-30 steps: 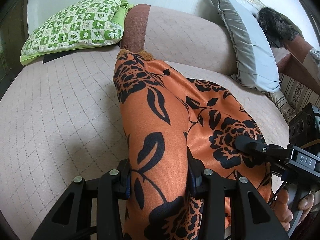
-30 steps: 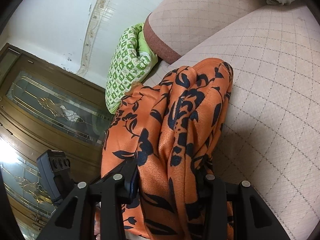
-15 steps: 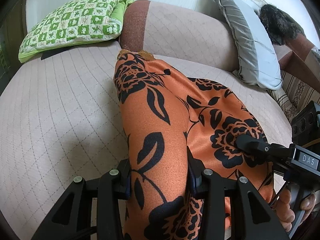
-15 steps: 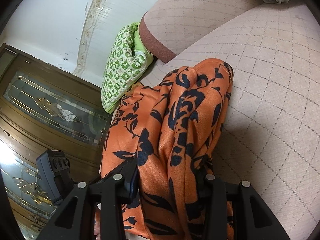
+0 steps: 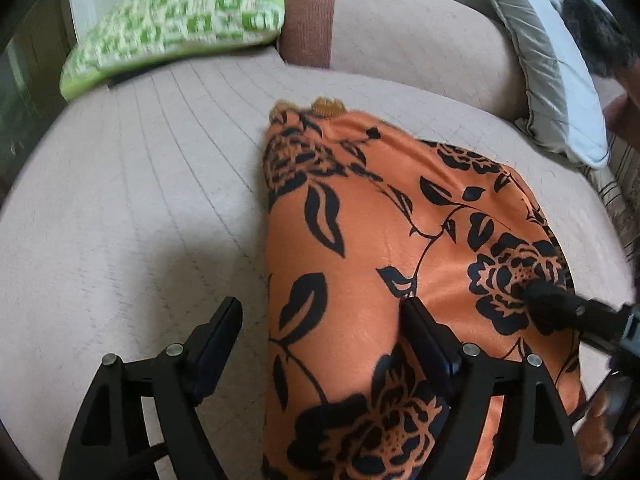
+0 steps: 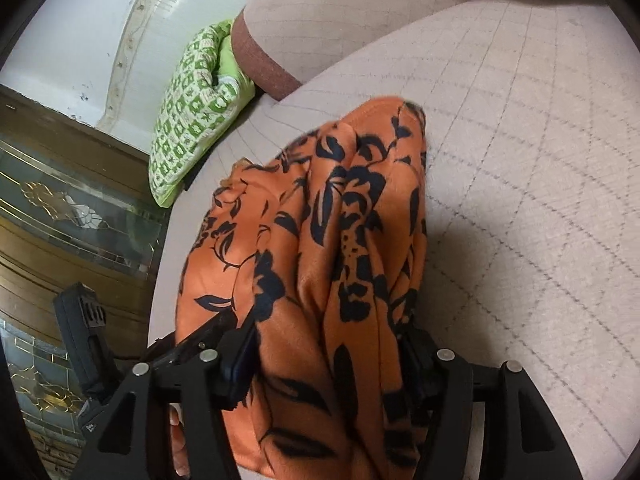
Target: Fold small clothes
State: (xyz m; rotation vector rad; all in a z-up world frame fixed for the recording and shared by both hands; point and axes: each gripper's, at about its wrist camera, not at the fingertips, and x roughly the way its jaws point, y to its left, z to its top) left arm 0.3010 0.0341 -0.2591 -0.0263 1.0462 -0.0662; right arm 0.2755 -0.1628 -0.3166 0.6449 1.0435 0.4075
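An orange garment with a black flower print (image 5: 380, 240) lies on the beige quilted sofa seat (image 5: 140, 200). My left gripper (image 5: 320, 320) is open: its left finger stands over bare seat, its right finger (image 5: 428, 332) rests on the cloth. My right gripper (image 6: 328, 344) is shut on a bunched edge of the same garment (image 6: 320, 220). In the left wrist view the right gripper's fingertips (image 5: 540, 296) press on the cloth at the right.
A green checked cushion (image 5: 180, 20) lies at the far left of the seat. The sofa's backrest (image 5: 400, 40) runs behind, with a grey pillow (image 5: 552, 80) at the right. A wooden door with glass panels (image 6: 60, 220) stands to the left.
My left gripper has opened and let go of the garment, which now lies flatter on the seat. The right gripper keeps its hold.
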